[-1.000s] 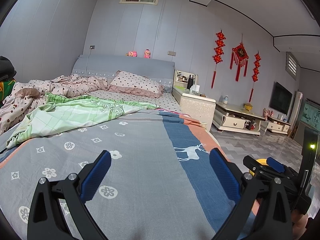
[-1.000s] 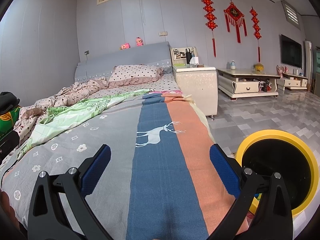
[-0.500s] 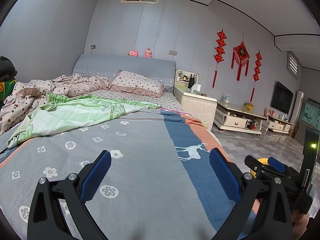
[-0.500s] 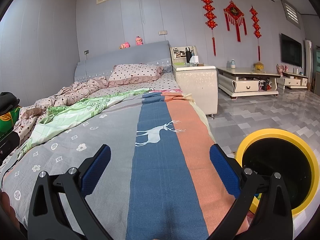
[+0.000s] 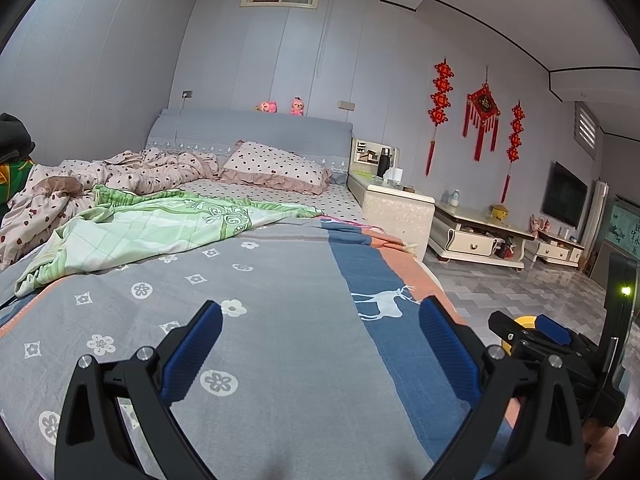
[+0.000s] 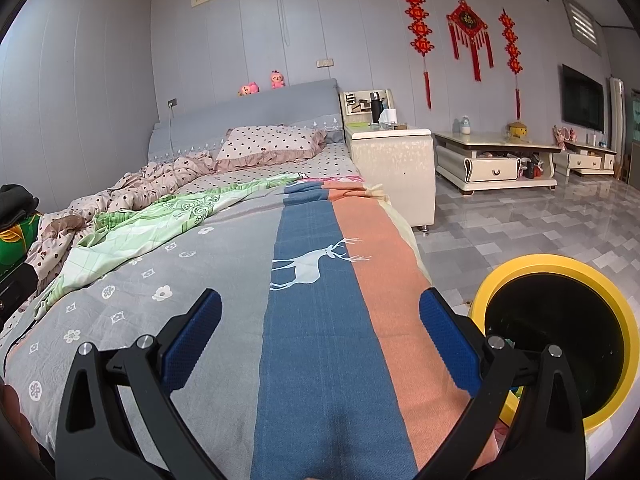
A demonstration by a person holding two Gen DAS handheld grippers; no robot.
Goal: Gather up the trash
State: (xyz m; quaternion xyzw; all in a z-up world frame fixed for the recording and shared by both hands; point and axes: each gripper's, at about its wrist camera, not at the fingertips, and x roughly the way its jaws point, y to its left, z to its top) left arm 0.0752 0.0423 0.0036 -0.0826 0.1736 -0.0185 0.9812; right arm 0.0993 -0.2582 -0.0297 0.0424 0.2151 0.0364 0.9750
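My left gripper [image 5: 320, 324] is open and empty, held over the foot of the bed [image 5: 280, 280] with its grey, blue and orange blanket. My right gripper [image 6: 320, 320] is open and empty, over the blue and orange stripes [image 6: 320, 280]. It also shows in the left wrist view [image 5: 532, 332] at the right edge. A yellow-rimmed trash bin [image 6: 560, 268] with a dark inside stands on the floor to the right of the bed. A sliver of its rim shows in the left wrist view [image 5: 524, 320]. No trash shows on the bed.
A green sheet [image 5: 160, 224], a spotted duvet [image 5: 140, 172] and a pillow [image 5: 276, 164] lie further up the bed. A white bedside cabinet [image 6: 392, 160] and low TV stands [image 6: 496, 160] line the right wall. Grey tiled floor [image 6: 520, 220] lies right of the bed.
Both views have shifted very slightly; the grippers stay open and hover over the bed's foot. Nothing was picked up or dropped.
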